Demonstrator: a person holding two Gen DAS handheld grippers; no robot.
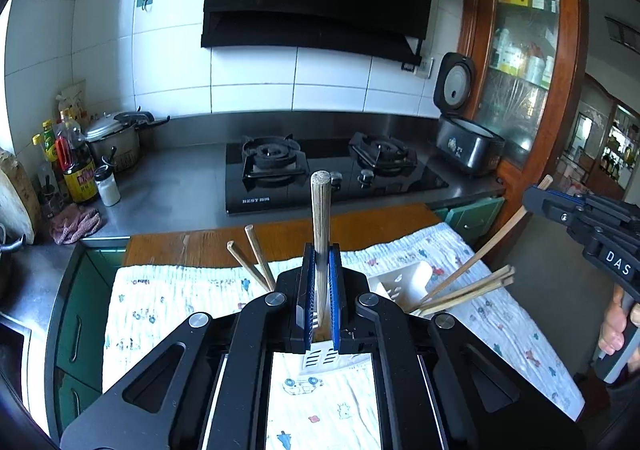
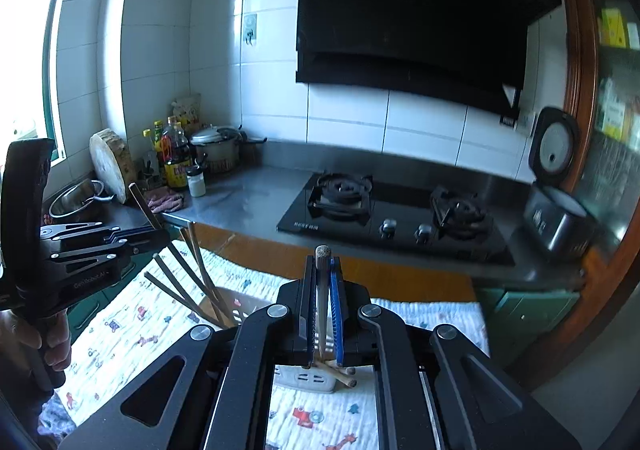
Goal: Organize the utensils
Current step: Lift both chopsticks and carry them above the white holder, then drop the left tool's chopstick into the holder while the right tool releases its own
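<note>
My left gripper [image 1: 321,250] is shut on a wooden chopstick [image 1: 321,209] that stands upright between its blue pads. To the right, my right gripper [image 1: 534,197] is shut on another chopstick [image 1: 480,250] that slants down-left. Below both lies a white slotted utensil holder [image 1: 404,278] on a patterned cloth [image 1: 180,298], with several chopsticks [image 1: 468,290] fanning out of it. In the right wrist view, my right gripper [image 2: 322,262] clamps its chopstick [image 2: 321,298]. My left gripper [image 2: 160,236] is at the left with its chopstick [image 2: 144,205]. The holder [image 2: 308,378] sits beneath.
The cloth covers a wooden table [image 1: 200,246] set against a steel counter. On the counter are a black gas stove [image 1: 320,169], an open rice cooker [image 1: 464,145], a pot [image 1: 116,137], bottles [image 1: 76,165] and a rag [image 1: 76,226]. A wooden cabinet [image 1: 520,69] stands right.
</note>
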